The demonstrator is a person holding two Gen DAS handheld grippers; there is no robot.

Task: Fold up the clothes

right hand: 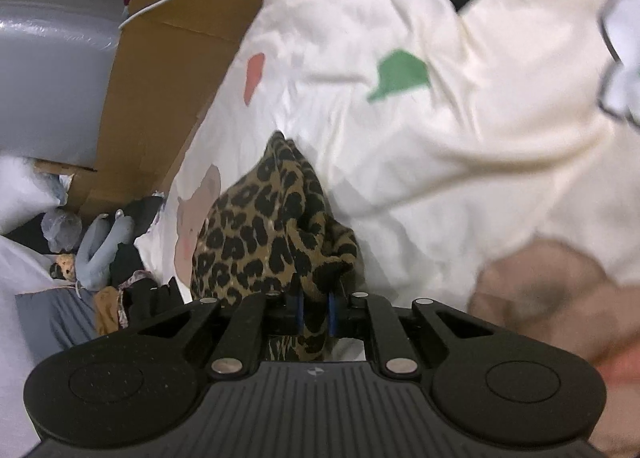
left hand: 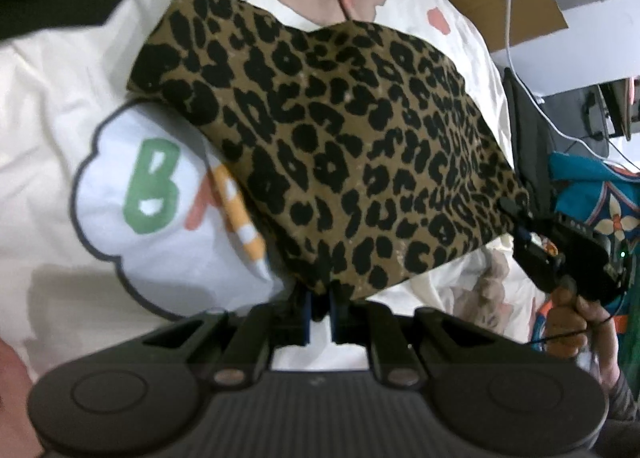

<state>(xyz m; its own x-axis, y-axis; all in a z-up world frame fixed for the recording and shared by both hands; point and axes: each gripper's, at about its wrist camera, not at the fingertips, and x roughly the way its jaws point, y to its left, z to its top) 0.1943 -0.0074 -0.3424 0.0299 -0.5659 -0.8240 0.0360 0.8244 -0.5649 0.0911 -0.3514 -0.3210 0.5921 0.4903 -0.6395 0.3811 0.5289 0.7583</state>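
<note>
A leopard-print garment (left hand: 328,130) is stretched flat above a cream bedspread (left hand: 52,106) printed with cartoon figures. My left gripper (left hand: 320,308) is shut on its near corner, the blue pads pinching the cloth edge. At the right of the left wrist view, the right gripper (left hand: 516,218) holds the garment's other corner, with a person's hand (left hand: 568,322) on its handle. In the right wrist view the leopard-print garment (right hand: 276,226) bunches up between the fingers of my right gripper (right hand: 316,314), which is shut on it.
A cardboard box (right hand: 160,70) and a grey bin (right hand: 52,58) stand beside the bed. A white cable (left hand: 508,10) hangs at the right. Piled clothes and a soft toy (right hand: 100,242) lie on the floor at the left. A teal patterned cloth (left hand: 600,198) is at the right edge.
</note>
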